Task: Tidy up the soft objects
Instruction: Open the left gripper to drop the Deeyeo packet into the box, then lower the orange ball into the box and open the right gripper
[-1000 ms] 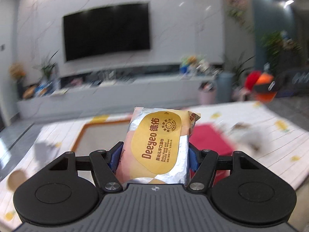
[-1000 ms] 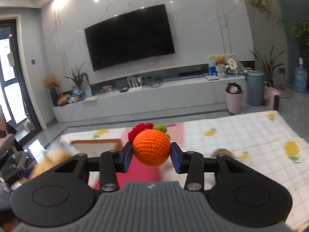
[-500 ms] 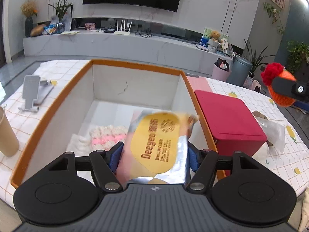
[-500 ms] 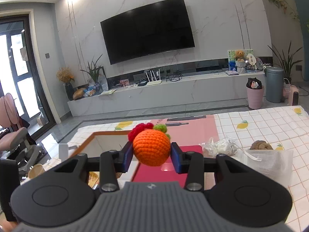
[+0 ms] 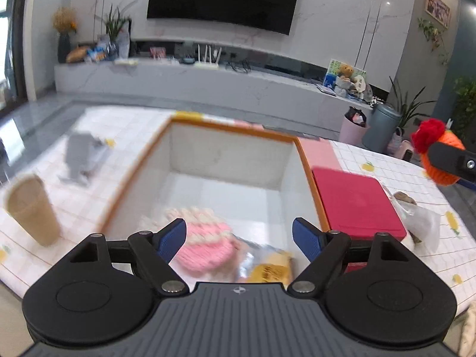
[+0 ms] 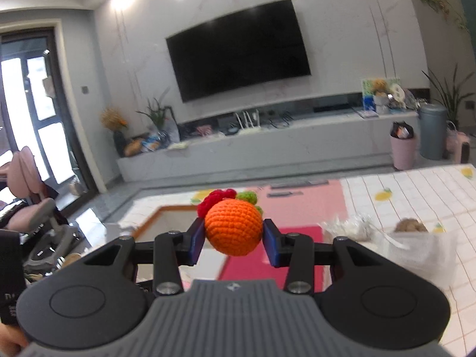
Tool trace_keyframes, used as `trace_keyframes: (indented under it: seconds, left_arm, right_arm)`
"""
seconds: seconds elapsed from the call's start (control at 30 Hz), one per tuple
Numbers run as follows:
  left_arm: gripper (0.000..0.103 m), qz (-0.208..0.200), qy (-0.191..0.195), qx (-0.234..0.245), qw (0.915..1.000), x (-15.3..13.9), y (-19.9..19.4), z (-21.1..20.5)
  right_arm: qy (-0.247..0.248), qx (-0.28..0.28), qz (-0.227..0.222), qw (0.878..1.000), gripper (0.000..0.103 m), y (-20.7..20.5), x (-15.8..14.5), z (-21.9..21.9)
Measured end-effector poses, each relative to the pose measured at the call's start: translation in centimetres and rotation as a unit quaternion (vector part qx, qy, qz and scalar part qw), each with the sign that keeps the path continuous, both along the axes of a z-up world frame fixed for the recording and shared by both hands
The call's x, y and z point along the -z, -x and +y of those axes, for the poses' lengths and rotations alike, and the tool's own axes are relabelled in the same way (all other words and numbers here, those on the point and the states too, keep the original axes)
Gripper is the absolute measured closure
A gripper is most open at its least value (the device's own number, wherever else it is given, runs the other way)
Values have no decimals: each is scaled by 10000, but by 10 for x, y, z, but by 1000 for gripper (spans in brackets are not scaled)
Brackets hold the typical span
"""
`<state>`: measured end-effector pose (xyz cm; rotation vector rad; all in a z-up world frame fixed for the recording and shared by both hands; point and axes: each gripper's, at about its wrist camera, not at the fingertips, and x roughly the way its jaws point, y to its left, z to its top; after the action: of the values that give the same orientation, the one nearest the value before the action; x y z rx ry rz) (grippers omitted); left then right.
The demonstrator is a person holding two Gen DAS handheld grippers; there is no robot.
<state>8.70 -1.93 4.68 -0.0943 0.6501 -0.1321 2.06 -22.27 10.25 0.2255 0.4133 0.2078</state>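
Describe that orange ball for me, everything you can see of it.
The orange ball looks crocheted from yarn, round, with a red tuft and green bits on its far side. The right gripper clamps it between its blue pads, one on each flank, holding it in the air above the table. Nothing else touches it. In the left view it shows partly, behind a gripper finger.

text: none legible | wipes packet (image 5: 269, 269) in box (image 5: 306, 160): yellow label print too blurred to read
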Motion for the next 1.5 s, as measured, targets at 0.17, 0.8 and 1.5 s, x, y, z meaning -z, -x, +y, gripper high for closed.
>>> trace_keyframes:
  seconds: [0.17, 0.8, 1.5]
  left_arm:
    - [8, -377, -828, -585, 9941, -30, 16, 9]
    - [8, -42, -1447, -760, 9865, -5, 8, 77]
    - [12, 239, -743, -1154, 9902, -4, 11, 121]
  right_arm:
    - [-12, -288, -145, 9995, 62, 13, -16, 13]
    - [-883, -1675, 1008, 9767, 61, -33, 72, 133]
    - [-200, -1736, 1363, 9751, 46, -62, 114, 203]
